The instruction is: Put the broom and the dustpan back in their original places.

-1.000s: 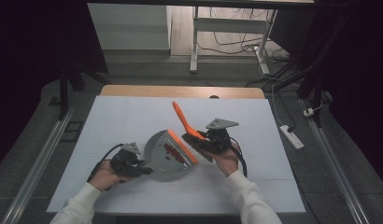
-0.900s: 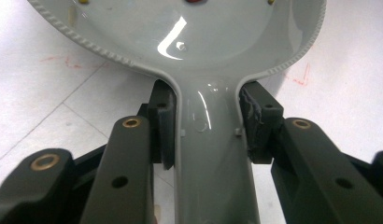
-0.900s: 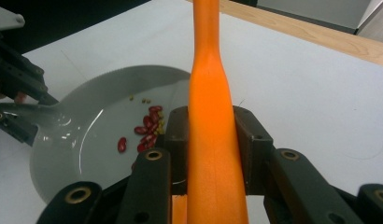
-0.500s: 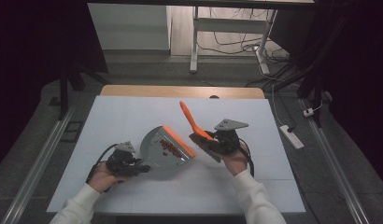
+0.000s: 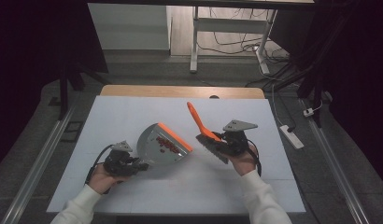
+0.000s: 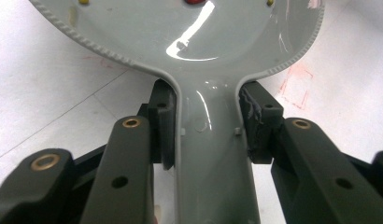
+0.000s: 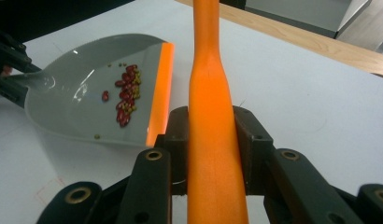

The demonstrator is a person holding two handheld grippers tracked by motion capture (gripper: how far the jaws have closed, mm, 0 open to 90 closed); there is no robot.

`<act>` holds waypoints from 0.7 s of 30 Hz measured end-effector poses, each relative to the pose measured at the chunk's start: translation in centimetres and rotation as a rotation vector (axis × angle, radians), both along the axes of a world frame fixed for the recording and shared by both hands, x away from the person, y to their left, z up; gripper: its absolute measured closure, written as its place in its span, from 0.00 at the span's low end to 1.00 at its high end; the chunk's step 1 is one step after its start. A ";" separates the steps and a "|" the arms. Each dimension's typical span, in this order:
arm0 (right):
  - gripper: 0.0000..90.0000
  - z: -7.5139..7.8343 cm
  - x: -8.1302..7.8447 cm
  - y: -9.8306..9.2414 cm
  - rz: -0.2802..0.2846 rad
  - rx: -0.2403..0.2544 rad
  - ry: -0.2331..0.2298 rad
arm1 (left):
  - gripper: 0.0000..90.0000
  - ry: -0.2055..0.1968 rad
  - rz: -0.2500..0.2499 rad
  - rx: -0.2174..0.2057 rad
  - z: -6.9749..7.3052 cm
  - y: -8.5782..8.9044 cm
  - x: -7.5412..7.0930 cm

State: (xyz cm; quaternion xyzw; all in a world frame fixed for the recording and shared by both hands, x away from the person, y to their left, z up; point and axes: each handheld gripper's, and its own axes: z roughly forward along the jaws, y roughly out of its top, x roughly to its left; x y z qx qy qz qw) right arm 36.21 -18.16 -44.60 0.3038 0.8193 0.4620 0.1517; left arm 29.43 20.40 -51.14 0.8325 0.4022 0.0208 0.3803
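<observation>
The left gripper (image 6: 206, 135) squeezes the smooth, shiny grey dustpan (image 5: 161, 144) holding red beans (image 7: 126, 95). The right gripper (image 7: 212, 140) squeezes the orange brush (image 5: 203, 128).

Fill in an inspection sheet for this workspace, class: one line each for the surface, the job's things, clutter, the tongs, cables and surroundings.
Surface: white table top with a wooden strip along its far edge; faint red marks near the dustpan.
Job's things: grey dustpan with an orange lip, red and yellowish beans lying in it; orange-handled brush, bristles down, right of the dustpan and apart from it.
Clutter: nothing seen on the table top.
Tongs: left tongs shut on the dustpan's handle; right tongs shut on the brush's handle.
Cables: a black cable trails from the left tongs; a power strip and loose wires on the floor.
Surroundings: dark room; a metal frame stands beyond the table.
</observation>
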 end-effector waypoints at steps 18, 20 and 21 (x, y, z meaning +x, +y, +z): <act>0.77 0.2 -1.6 -2.4 -0.010 0.022 0.018 | 0.68 -0.003 0.110 -0.041 0.0 0.5 -0.8; 0.77 0.2 -1.8 -2.6 -0.010 0.028 0.018 | 0.68 -0.008 0.126 -0.050 0.1 0.5 -1.1; 0.77 0.2 -2.0 -2.8 -0.009 0.031 0.023 | 0.68 -0.011 0.136 -0.054 0.1 0.6 -1.2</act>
